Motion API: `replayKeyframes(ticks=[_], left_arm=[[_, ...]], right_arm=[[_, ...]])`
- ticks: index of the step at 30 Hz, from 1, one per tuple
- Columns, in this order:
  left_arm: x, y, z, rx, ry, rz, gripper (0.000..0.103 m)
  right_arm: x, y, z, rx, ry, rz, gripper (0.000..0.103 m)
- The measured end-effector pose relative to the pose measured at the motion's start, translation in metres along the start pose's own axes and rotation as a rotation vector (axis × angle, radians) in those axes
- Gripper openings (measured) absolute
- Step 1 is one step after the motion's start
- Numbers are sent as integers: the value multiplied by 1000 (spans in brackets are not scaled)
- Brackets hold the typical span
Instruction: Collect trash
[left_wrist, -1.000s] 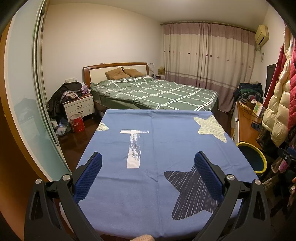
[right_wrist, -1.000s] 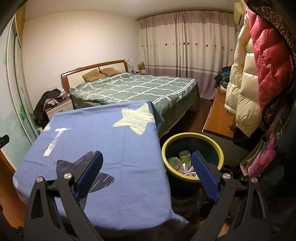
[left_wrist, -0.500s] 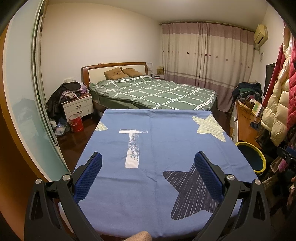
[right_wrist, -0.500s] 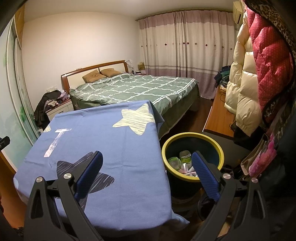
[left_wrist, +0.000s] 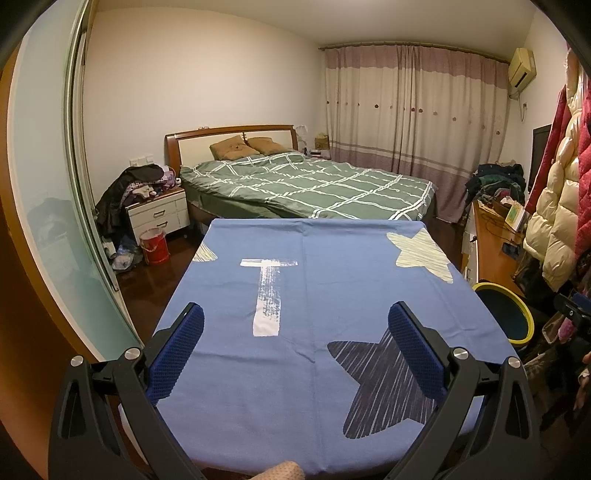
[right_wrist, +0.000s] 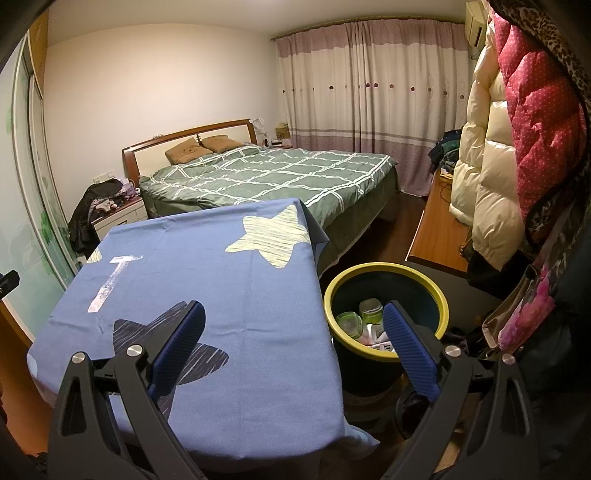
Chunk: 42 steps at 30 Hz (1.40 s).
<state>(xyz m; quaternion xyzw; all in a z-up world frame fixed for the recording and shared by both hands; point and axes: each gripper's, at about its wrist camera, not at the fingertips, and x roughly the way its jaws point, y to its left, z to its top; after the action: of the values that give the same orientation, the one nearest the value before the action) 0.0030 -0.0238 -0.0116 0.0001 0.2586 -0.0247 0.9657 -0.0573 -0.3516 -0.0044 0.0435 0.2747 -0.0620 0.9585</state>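
Observation:
A dark bin with a yellow rim (right_wrist: 386, 299) stands on the floor just right of the table; in the left wrist view the bin (left_wrist: 506, 314) shows at the right edge. Inside it lie green-lidded jars (right_wrist: 370, 308) and scraps of packaging. The table (right_wrist: 207, 273) wears a blue cloth with stars and bears no trash. My left gripper (left_wrist: 295, 347) hovers open above the table's near end, empty. My right gripper (right_wrist: 293, 345) is open and empty over the table's right edge, its right finger in front of the bin.
A green checked bed (left_wrist: 310, 184) fills the far side. A white nightstand (left_wrist: 159, 214) heaped with clothes and a red bucket (left_wrist: 154, 245) sit at the left. A wooden desk (right_wrist: 439, 229) and hanging padded coats (right_wrist: 491, 158) crowd the right. A sliding glass door (left_wrist: 44, 221) lines the left.
Both views have shifted only slightly; the left wrist view has drifted a little. Both grippers stay open and empty, and nothing on the table or in the bin has moved.

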Motion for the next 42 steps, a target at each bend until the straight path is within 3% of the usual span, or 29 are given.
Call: replayKeyframes(ticks=[42], left_arm=[[-1, -4, -2, 3, 4, 9, 98]], right_arm=[[1, 2, -1, 2, 0, 1, 92]])
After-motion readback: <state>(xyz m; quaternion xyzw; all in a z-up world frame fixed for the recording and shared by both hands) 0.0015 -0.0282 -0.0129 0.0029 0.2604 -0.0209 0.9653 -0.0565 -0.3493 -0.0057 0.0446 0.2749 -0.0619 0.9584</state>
